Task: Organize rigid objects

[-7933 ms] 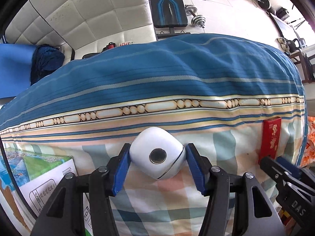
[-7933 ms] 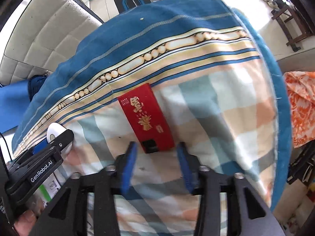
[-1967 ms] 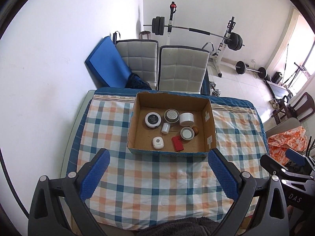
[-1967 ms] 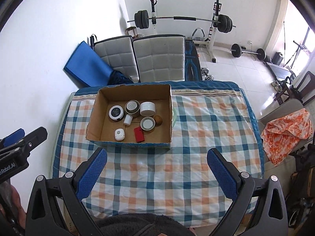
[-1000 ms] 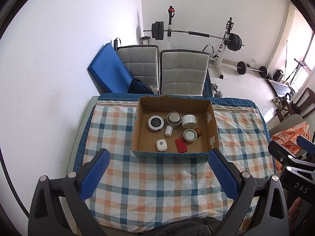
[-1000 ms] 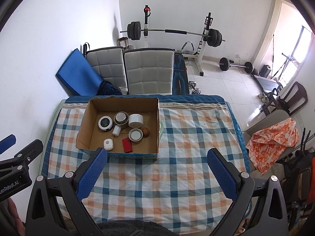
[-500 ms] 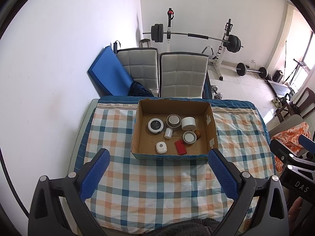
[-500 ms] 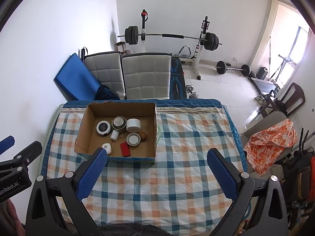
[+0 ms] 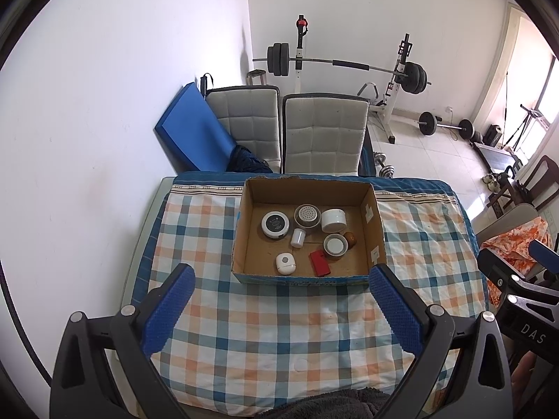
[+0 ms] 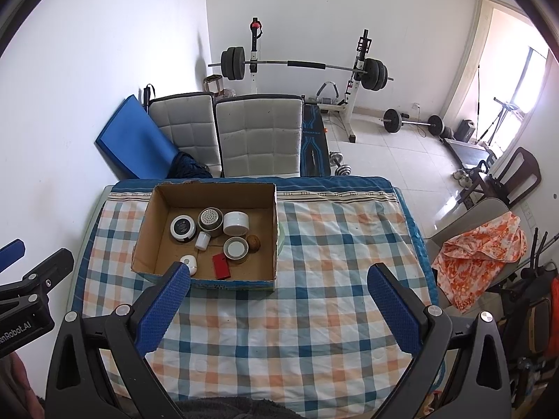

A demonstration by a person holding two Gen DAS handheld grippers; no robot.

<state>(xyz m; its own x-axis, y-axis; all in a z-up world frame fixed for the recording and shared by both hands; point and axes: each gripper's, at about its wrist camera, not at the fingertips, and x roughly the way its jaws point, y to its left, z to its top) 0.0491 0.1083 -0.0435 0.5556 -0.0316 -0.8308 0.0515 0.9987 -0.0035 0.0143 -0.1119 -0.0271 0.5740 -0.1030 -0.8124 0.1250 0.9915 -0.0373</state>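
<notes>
An open cardboard box (image 9: 371,206) stands on the checked tablecloth (image 9: 279,321), also in the right wrist view (image 10: 146,216). Inside lie several small objects: a white square device (image 9: 285,263), a red box (image 9: 319,262), a black-topped round device (image 9: 275,224), a white cylinder (image 9: 333,219) and tins. My left gripper (image 9: 281,305) is open and empty, high above the table's near side. My right gripper (image 10: 279,302) is open and empty, to the right of the left one.
Two white padded chairs (image 9: 325,132) and a blue mat (image 9: 194,129) stand behind the table. A barbell rack (image 10: 300,66) and dumbbells are on the floor beyond. A chair with an orange cloth (image 10: 478,248) stands at the right.
The white device and red box, earlier by the grippers on the cloth, now lie in the box. Both grippers have opened wide and risen higher and farther back from the table.
</notes>
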